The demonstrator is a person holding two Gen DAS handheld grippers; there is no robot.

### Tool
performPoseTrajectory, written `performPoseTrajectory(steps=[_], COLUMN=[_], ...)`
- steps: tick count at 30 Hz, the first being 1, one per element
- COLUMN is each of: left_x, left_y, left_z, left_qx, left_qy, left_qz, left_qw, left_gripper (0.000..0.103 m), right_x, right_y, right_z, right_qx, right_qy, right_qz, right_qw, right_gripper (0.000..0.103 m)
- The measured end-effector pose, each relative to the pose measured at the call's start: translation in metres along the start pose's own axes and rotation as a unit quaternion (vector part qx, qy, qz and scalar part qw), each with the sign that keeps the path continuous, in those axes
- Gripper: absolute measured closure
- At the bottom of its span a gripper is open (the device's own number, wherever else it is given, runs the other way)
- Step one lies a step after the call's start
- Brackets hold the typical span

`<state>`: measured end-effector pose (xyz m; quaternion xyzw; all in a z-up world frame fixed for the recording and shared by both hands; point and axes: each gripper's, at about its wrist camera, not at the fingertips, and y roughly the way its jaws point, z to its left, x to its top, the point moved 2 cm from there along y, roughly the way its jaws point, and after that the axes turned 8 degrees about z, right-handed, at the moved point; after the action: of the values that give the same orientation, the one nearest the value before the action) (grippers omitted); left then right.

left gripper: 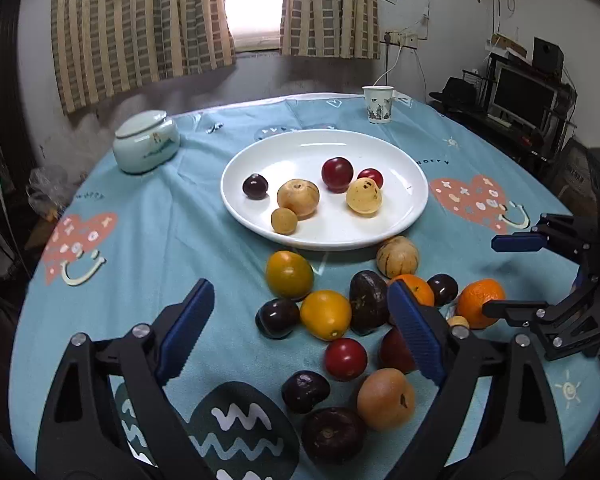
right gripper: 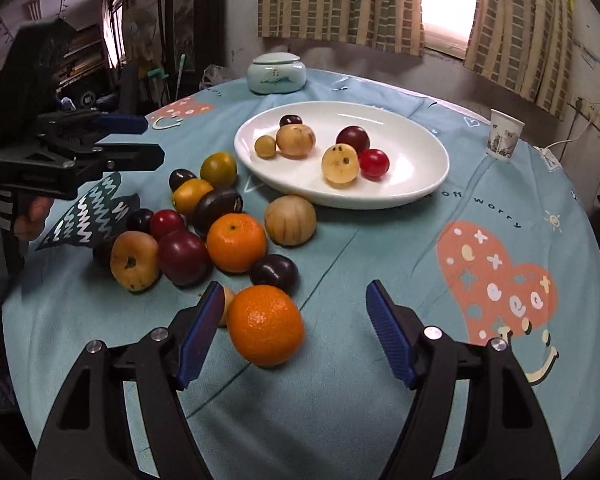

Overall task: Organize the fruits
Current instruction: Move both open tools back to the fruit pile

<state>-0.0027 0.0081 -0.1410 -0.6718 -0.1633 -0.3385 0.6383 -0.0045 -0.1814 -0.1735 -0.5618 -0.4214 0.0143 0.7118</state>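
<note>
A white plate (left gripper: 260,152) (right gripper: 412,152) holds several fruits: dark and red plums and pale yellow ones. In front of it a loose pile lies on the blue tablecloth, with oranges, yellow fruits, dark plums and a striped tan fruit (left gripper: 397,257). My left gripper (left gripper: 300,300) (right gripper: 152,140) hangs open over the near side of the pile; its pads touch nothing. My right gripper (right gripper: 296,292) (left gripper: 492,276) is open around the nearest orange (right gripper: 265,325) (left gripper: 478,306). That orange rests on the cloth close to the left pad, and the right pad stands well clear of it.
A pale green lidded jar (left gripper: 146,146) (right gripper: 276,72) stands at the far left of the round table. A paper cup (left gripper: 378,104) (right gripper: 505,140) is at the far right. A hand (right gripper: 32,216) holds the left gripper. Curtains and a window lie behind.
</note>
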Motion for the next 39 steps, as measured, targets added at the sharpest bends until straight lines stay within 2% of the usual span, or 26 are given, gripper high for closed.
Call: performPoseTrajectory(steps=[6,12,30,39], left_x=[0.000,0.001,-0.001,0.000], left_y=[0.003,0.010,0.016,0.018], left_z=[0.011,0.021,0.023,0.035], left_qx=[0.030,0.041,0.042,0.037], left_qy=[-0.023,-0.045,-0.047,-0.079], left_qz=[-0.001,0.011,0.022,0.029], left_qw=[0.9993,0.9980,0.9978,0.9958], left_gripper=[0.010,0.009,0.009,0.009], right_x=[-0.003,-0.003,-0.008,-0.010], right_y=[-0.002,0.001,0.012,0.017], right_z=[0.002,0.002,0.004,0.000], right_qx=[0.002,0.001,-0.001,-0.001], right_qy=[-0.010,-0.010,-0.018,-0.010], right_qz=[-0.003,0.002,0.021,0.030], right_qw=[1.000,1.000,1.000,1.000], right_gripper=[0.025,0.025,0.025,0.025])
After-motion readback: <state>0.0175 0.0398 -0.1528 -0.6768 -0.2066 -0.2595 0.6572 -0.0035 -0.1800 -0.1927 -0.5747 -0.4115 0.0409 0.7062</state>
